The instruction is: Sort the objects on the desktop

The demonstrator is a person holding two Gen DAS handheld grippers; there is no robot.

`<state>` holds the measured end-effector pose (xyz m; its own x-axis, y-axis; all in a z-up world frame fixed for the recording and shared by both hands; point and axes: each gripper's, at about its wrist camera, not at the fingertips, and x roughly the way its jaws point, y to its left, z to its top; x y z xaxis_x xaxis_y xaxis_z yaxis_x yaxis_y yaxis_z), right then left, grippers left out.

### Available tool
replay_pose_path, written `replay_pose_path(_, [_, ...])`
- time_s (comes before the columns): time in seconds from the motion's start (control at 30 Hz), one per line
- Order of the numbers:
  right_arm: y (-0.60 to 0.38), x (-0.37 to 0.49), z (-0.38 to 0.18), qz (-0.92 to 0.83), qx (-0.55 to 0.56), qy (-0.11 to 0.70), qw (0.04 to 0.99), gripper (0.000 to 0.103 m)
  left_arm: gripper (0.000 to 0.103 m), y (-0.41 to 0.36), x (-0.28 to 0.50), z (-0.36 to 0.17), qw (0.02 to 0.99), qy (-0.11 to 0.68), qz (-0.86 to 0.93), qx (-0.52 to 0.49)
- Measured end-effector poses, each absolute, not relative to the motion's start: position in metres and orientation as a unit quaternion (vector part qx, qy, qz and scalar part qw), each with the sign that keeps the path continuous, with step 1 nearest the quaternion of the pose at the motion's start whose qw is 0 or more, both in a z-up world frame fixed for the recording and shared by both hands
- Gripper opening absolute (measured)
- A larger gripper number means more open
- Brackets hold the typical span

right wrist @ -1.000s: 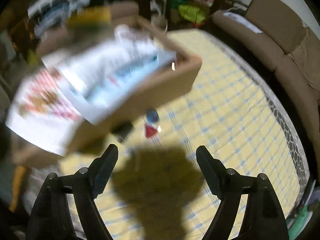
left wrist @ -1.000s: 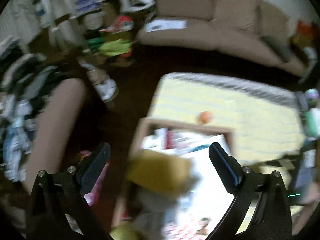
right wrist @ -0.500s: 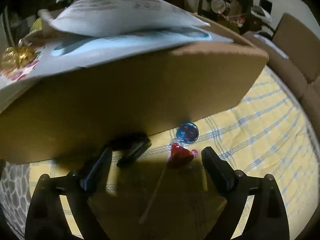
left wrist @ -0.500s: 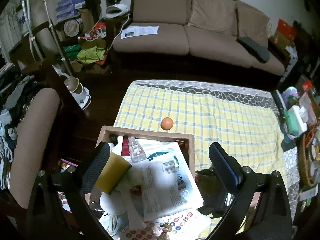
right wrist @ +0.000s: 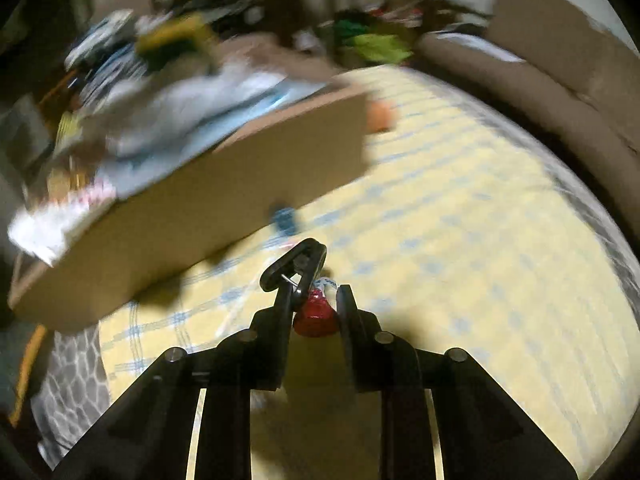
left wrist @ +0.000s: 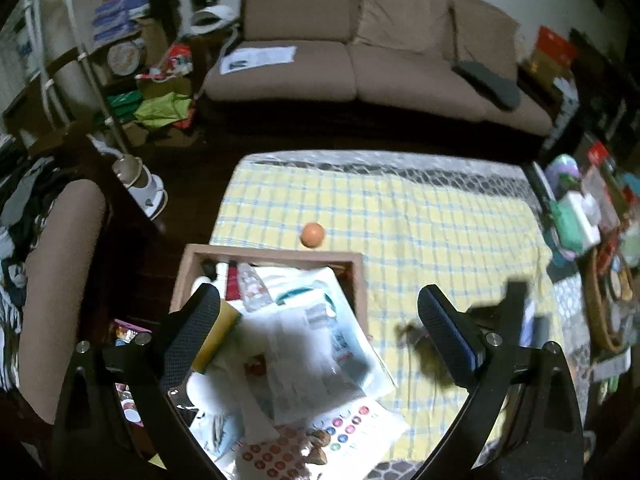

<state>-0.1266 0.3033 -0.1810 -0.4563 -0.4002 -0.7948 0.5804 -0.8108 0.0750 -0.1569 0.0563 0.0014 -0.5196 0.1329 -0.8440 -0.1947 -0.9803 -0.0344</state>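
My right gripper (right wrist: 314,300) closing its jaws around a red wrapped sweet (right wrist: 316,314) on the yellow checked cloth (right wrist: 460,240), black clip (right wrist: 294,266) at its tip, left gripper (left wrist: 318,320) jaws wide apart over the overfilled cardboard box (left wrist: 360,280), printed papers (left wrist: 304,344) too blurred to read, orange ball (left wrist: 312,235) just beyond

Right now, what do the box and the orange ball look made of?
Box: looks like brown cardboard, matte, with flat thin walls and a plain uncoated face. Orange ball: smooth, even colour with a soft sheen, probably plastic or rubber; too small to tell which.
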Motion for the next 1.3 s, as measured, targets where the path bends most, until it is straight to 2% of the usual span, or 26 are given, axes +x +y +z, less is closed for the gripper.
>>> replay_pose_path(0.13, [0.317, -0.103, -0.118, -0.875, 0.4, 0.08, 0.26, 0.022, 0.099, 0.062, -0.143, 0.013, 0.101, 0.039, 0.873, -0.476])
replay_pose_path(0.27, [0.273, -0.081, -0.055, -0.876, 0.372, 0.085, 0.294, 0.022, 0.099, 0.038, -0.128, 0.037, 0.08, 0.012, 0.886, -0.457])
replay_pose_path(0.37, [0.241, -0.076, -0.034, -0.865, 0.372, 0.064, 0.331, 0.022, 0.099, 0.017, -0.118, 0.049, 0.043, 0.007, 0.891, -0.453])
replay_pose_path(0.47, [0.199, -0.083, -0.036, -0.839, 0.397, 0.025, 0.371, 0.022, 0.103, -0.004, -0.106, 0.057, 0.002, 0.011, 0.895, -0.446])
replay_pose_path(0.73, [0.109, -0.09, -0.082, -0.79, 0.452, 0.079, 0.408, 0.024, 0.102, -0.054, -0.107, 0.039, -0.04, -0.007, 0.88, -0.472])
replay_pose_path(0.77, [0.103, -0.088, -0.083, -0.787, 0.447, 0.09, 0.416, 0.032, 0.102, -0.06, -0.108, 0.038, -0.051, -0.007, 0.88, -0.472])
replay_pose_path(0.8, [0.102, -0.087, -0.082, -0.785, 0.445, 0.095, 0.419, 0.055, 0.102, -0.064, -0.107, 0.038, -0.054, -0.011, 0.881, -0.471])
replay_pose_path(0.87, [0.112, -0.084, -0.075, -0.795, 0.435, 0.102, 0.409, 0.08, 0.102, -0.068, -0.105, 0.037, -0.043, -0.024, 0.881, -0.471])
replay_pose_path(0.93, [0.137, -0.083, -0.066, -0.81, 0.419, 0.104, 0.397, 0.08, 0.102, -0.067, -0.106, 0.032, -0.026, -0.029, 0.877, -0.478])
replay_pose_path(1.03, [0.191, -0.085, -0.056, -0.847, 0.408, 0.097, 0.327, 0.081, 0.102, -0.049, -0.109, 0.025, 0.01, -0.007, 0.871, -0.491])
replay_pose_path(1.17, [0.264, -0.084, -0.081, -0.863, 0.441, 0.083, 0.23, 0.081, 0.102, 0.009, -0.109, 0.015, 0.125, 0.045, 0.86, -0.493])
replay_pose_path(1.2, [0.272, -0.086, -0.091, -0.861, 0.454, 0.071, 0.218, 0.079, 0.102, 0.026, -0.11, 0.008, 0.152, 0.062, 0.855, -0.493])
replay_pose_path(1.27, [0.281, -0.091, -0.124, -0.852, 0.484, 0.052, 0.192, 0.064, 0.102, 0.055, -0.116, -0.01, 0.18, 0.096, 0.842, -0.499])
replay_pose_path(1.3, [0.278, -0.091, -0.143, -0.848, 0.494, 0.051, 0.182, 0.06, 0.099, 0.064, -0.121, -0.018, 0.179, 0.106, 0.838, -0.504])
